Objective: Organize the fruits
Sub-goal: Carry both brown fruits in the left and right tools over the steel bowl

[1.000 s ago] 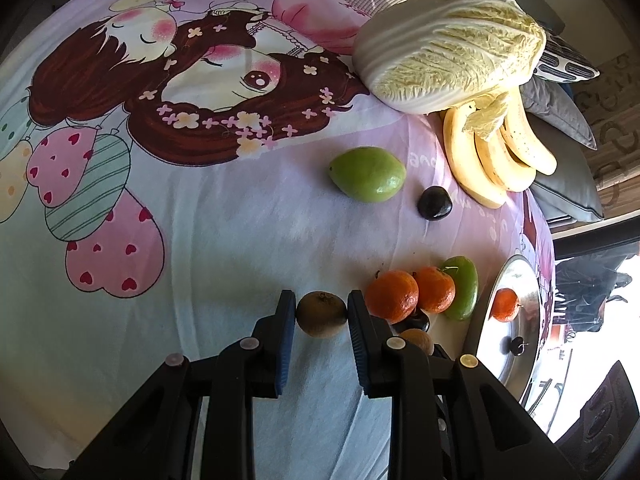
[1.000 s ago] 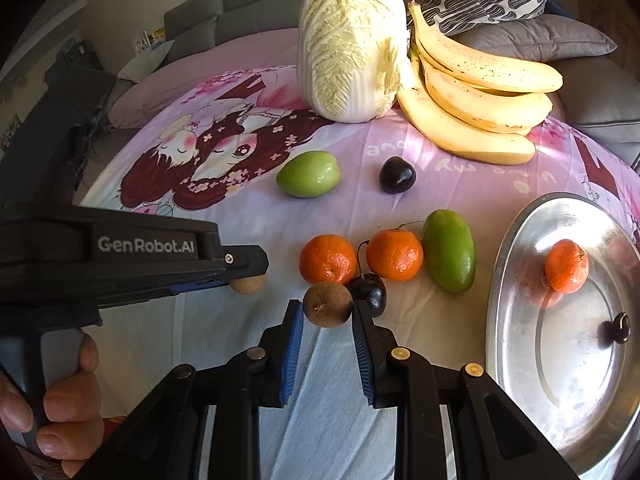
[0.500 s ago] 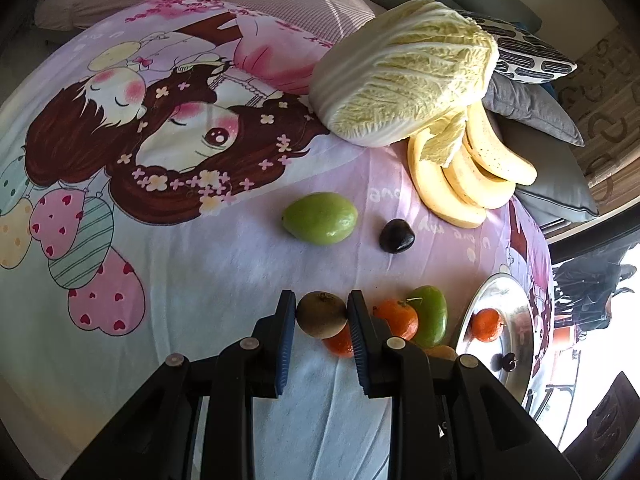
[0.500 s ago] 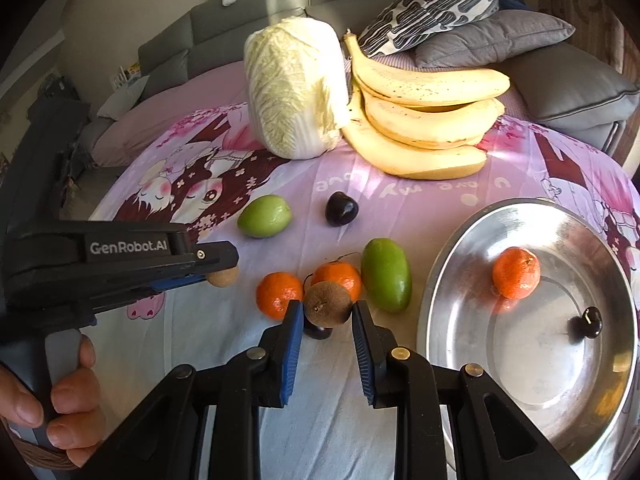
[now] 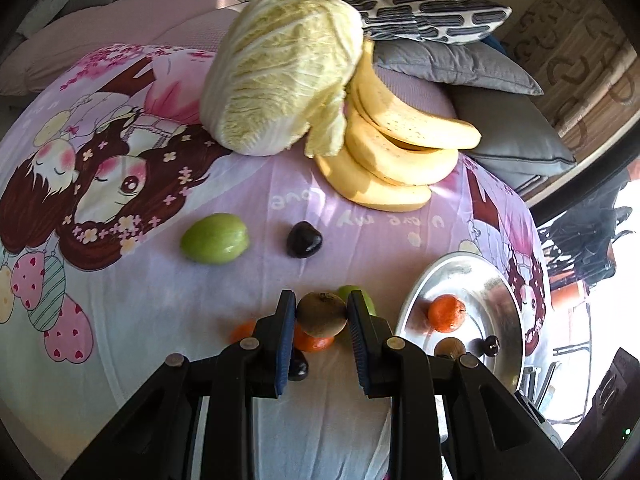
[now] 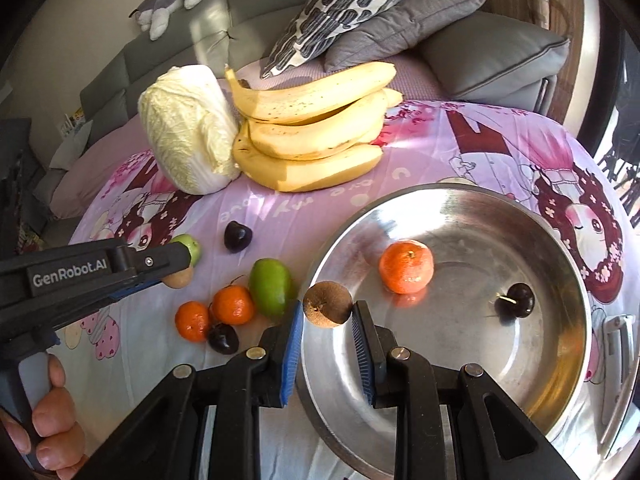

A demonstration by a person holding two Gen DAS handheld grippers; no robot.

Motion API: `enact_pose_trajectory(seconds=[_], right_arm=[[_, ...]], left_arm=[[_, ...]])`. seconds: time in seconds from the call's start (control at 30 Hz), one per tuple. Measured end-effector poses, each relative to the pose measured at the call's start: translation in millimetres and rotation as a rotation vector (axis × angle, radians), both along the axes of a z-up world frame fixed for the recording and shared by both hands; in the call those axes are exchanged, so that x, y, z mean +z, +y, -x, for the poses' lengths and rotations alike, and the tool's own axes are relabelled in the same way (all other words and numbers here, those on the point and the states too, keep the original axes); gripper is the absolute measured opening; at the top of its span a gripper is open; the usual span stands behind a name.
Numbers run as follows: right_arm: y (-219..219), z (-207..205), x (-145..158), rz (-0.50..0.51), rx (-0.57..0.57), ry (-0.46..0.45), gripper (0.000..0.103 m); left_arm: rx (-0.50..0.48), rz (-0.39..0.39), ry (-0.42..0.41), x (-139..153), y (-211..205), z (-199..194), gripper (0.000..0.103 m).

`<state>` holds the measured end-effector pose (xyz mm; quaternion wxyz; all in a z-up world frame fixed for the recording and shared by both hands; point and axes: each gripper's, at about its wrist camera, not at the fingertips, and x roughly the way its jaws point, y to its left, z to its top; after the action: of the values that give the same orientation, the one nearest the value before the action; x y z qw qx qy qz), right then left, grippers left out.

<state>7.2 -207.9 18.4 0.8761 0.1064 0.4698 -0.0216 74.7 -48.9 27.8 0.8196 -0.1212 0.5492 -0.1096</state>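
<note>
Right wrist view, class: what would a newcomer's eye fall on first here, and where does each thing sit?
The big steel basin at the right, holding a tangerine and a dark cherry. Next, the pale cabbage and banana bunch side by side at the far end of the cartoon sheet. In front, the right tool grips a brown kiwi at the basin's near rim.

Both grippers, left (image 5: 322,312) and right (image 6: 327,310), angle downward, fingers (image 6: 294,336) clamped tight

Brown kiwi (image 5: 321,314) in left claw (image 5: 321,316), perhaps above tangerines (image 5: 313,342).
</note>
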Motion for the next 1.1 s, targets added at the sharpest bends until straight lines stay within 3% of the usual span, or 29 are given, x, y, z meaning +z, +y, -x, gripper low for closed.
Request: enact_pose_trajectory(seconds=[0.3,0.6,1.1], right_arm=[[-59.9,8.7,-11.6,-0.014,-0.172,0.077,0.027],[-89.6,15.3,-20.0,0.011,-0.27,0.125,0.028],[-90.3,12.0,-29.7,0.021,-0.279,0.17,0.028]], left_arm=[[-0.182,-0.056,0.045,-8.5,-59.5,6.8,0.028],[-0.333,-0.095,0.059,-15.9,-115.0,21.7,0.028],[-0.343,-0.125,0.108,-35.5,-120.3,18.8,0.028]])
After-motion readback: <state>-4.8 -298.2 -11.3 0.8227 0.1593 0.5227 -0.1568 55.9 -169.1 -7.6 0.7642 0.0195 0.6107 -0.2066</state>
